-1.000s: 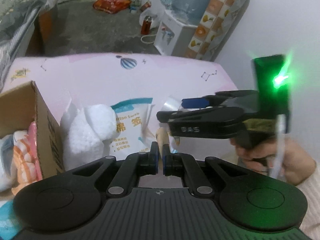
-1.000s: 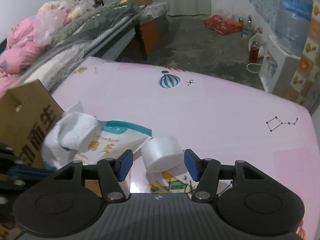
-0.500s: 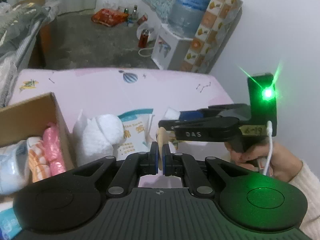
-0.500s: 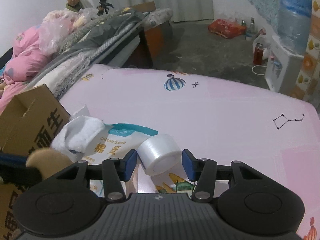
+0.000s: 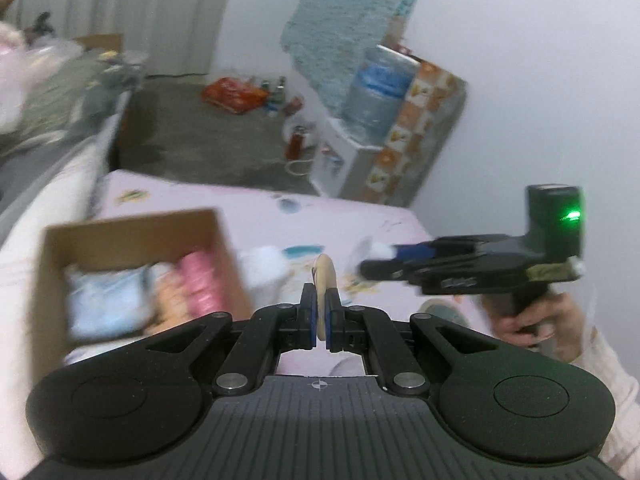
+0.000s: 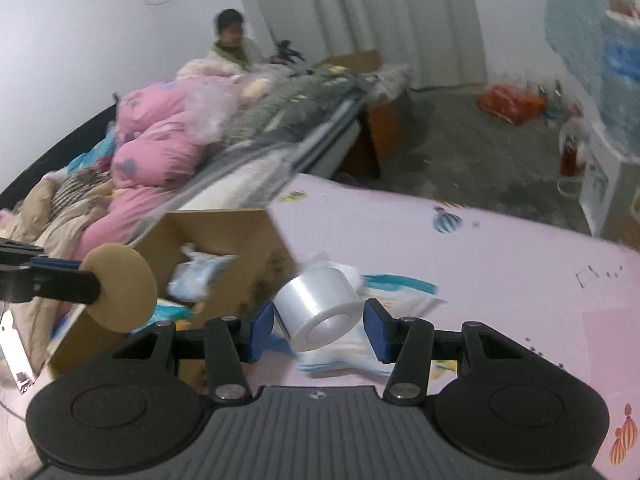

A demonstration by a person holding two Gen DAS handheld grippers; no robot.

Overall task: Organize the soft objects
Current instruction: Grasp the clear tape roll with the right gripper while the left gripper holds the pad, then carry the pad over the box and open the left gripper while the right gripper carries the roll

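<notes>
My left gripper [image 5: 320, 312] is shut on a flat tan round puff [image 5: 323, 278], held on edge above the pink table. In the right wrist view the puff [image 6: 120, 286] hangs at the left, over the near corner of the open cardboard box [image 6: 224, 232]. My right gripper [image 6: 320, 330] is shut on a white translucent roll [image 6: 316, 306], lifted off the table. The box [image 5: 132, 236] holds a blue-white packet [image 5: 108, 300] and a pink bundle [image 5: 198, 284]. A white fluffy item [image 5: 262, 268] and a cotton swab bag [image 6: 400, 296] lie beside the box.
A hand [image 5: 532, 316] holds the right gripper [image 5: 376, 258] to the right of my left one. The pink table [image 6: 480, 264] stretches away to the right. A bed piled with pink quilts [image 6: 152, 148] lies left, a person [image 6: 230, 46] behind it. A water dispenser [image 5: 372, 92] stands at the wall.
Both grippers have risen and pulled back from the table. The right gripper shut on the white roll and lifted it. The box's inside has come into view.
</notes>
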